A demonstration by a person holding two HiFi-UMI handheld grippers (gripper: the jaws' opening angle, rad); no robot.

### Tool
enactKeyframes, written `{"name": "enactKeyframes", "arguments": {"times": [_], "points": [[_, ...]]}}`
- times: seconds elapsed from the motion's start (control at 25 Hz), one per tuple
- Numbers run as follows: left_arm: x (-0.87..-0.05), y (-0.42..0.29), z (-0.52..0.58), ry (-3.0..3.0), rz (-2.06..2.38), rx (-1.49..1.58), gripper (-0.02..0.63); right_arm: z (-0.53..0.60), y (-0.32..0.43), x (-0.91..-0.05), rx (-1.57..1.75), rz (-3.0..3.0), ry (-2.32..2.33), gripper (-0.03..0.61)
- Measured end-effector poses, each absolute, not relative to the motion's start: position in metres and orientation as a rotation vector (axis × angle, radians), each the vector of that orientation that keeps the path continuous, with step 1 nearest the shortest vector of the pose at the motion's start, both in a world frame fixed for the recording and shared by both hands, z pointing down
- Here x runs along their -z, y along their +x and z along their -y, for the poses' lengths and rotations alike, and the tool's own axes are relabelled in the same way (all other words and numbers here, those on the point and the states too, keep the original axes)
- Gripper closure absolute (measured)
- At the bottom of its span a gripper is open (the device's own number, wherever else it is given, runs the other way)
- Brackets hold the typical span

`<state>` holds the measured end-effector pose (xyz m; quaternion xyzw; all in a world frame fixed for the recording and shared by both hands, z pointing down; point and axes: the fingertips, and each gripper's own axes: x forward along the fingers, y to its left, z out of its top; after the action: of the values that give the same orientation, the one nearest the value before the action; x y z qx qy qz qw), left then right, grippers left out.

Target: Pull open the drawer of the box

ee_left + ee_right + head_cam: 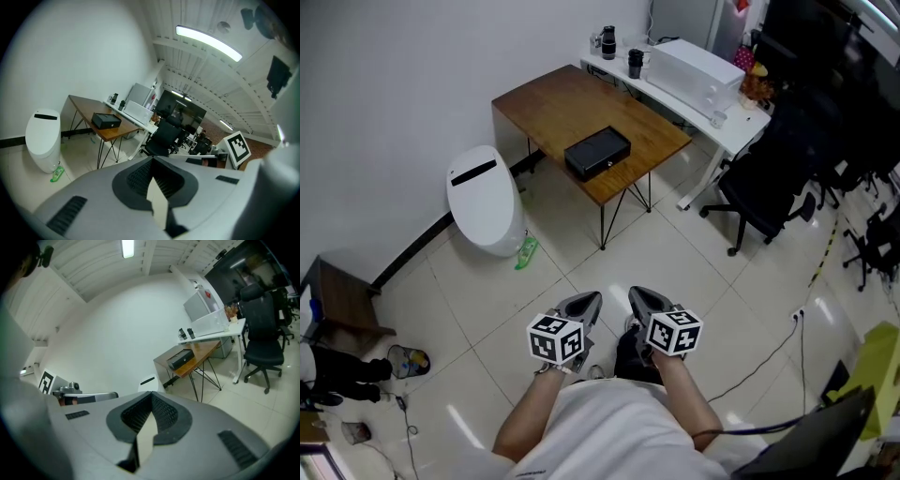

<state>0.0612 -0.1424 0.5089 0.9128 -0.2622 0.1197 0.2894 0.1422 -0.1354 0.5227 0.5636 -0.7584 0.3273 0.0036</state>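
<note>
Gripper views: left gripper (152,160), right gripper (150,394) jaws together.

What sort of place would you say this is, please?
Most likely an office or workroom: black swivel chairs stand by a long white desk, and a wooden table with a black box on it stands on the tiled floor.

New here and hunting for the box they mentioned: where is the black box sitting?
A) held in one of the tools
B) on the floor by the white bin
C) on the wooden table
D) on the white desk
C: the head view shows the black box resting on the brown wooden table, near its front edge.
</note>
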Motion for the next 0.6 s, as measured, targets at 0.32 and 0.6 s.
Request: {"name": "enactKeyframes", "arguments": {"times": [0.32,0.6], "points": [[-0.504,0.103,0.199,2.426,0.742,-0.303,0.612,0.196,0.183,-0.522,-1.032,2.399,1.715,0.591],[-0.502,0.133,0.246,2.390,0.790,-0.287,0.612,0.246,0.210,-0.524,-1.062,2.419,1.646,0.592]]}}
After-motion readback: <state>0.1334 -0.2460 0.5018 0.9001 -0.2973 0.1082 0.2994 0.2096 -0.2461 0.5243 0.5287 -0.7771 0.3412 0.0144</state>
